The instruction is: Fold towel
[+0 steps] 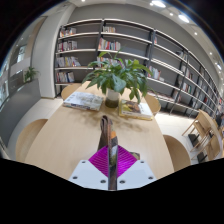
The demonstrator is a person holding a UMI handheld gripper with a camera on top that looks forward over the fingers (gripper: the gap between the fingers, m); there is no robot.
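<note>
While tongs (pixel 112 158) seemingly pinch towel (pixel 107 132), table (pixel 60 135) lies beneath.

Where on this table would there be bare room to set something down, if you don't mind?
Bare tabletop lies left of the gripper, on the near side of the magazines, and right of it, on the near side of the book. It is crowded beyond the jaws, which look shut on the towel, around the potted plant.
</note>
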